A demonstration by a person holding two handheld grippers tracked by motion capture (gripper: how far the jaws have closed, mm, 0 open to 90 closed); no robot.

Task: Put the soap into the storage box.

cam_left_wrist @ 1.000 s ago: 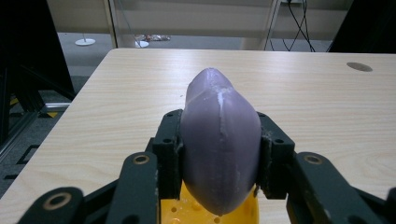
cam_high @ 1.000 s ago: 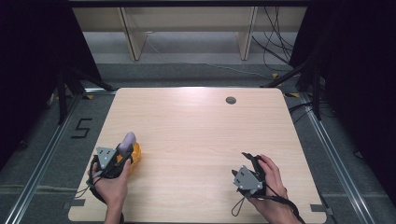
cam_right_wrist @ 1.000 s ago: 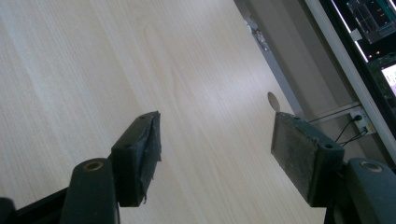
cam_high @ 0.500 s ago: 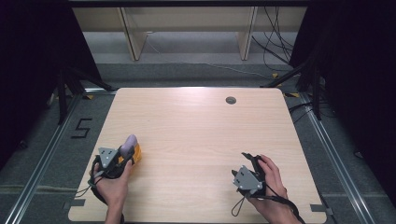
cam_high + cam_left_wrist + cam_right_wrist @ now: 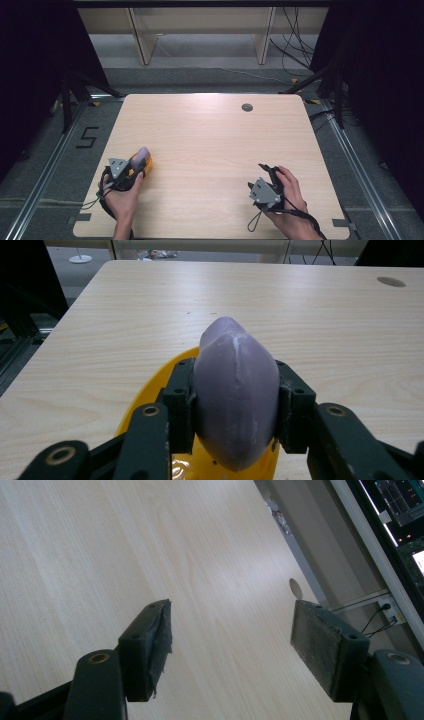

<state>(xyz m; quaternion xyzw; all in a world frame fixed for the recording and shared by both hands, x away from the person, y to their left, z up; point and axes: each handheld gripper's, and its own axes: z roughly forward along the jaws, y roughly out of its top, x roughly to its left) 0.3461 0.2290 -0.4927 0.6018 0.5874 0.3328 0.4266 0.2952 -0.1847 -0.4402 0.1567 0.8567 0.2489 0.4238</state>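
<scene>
High view: left claw (image 5: 141, 161), clamped on a lilac oval lump (image 5: 141, 154) over a yellow dish (image 5: 148, 162), sits near the table (image 5: 210, 145)'s front-left corner, with the right claw (image 5: 265, 171) well apart at front right and bare wood between. Left gripper view: lump (image 5: 235, 390) smooth, matte, pale-seamed, pinched at both sides, dish (image 5: 150, 390) beneath it, open table ahead. Right gripper view: right claw (image 5: 230, 640) spread apart on nothing, the table (image 5: 100, 545)'s edge beyond.

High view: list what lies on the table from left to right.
Left tool shut on the purple object over the yellow dish → right tool, open → round grommet hole sits farther back, between them.
</scene>
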